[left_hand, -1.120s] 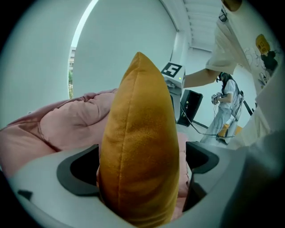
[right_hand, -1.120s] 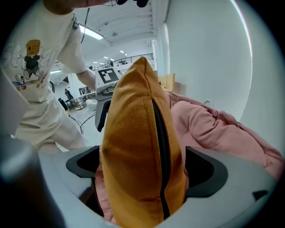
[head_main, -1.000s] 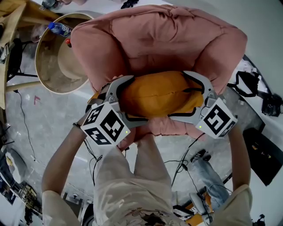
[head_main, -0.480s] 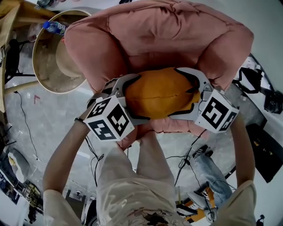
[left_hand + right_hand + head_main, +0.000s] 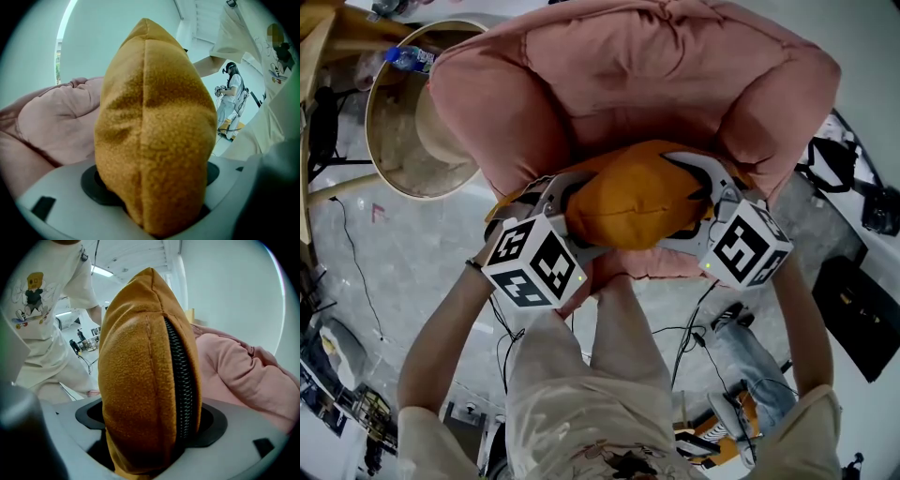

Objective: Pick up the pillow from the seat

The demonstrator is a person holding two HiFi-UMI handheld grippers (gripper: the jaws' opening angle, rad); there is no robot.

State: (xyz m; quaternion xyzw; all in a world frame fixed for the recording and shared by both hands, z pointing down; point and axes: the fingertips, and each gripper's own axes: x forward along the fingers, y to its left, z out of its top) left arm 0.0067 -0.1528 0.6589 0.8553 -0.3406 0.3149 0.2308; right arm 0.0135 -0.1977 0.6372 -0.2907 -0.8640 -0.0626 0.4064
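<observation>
One mustard pillow (image 5: 637, 192), long axis spanning from one gripper to the other, over the pink armchair (image 5: 656, 84) seat; whether it touches the cushion is unclear. Left gripper (image 5: 152, 180): jaws closing, pinching the seamed end standing between them. Right gripper (image 5: 152, 420): jaws closing, pinching the zippered end, zipper running upright between them.
</observation>
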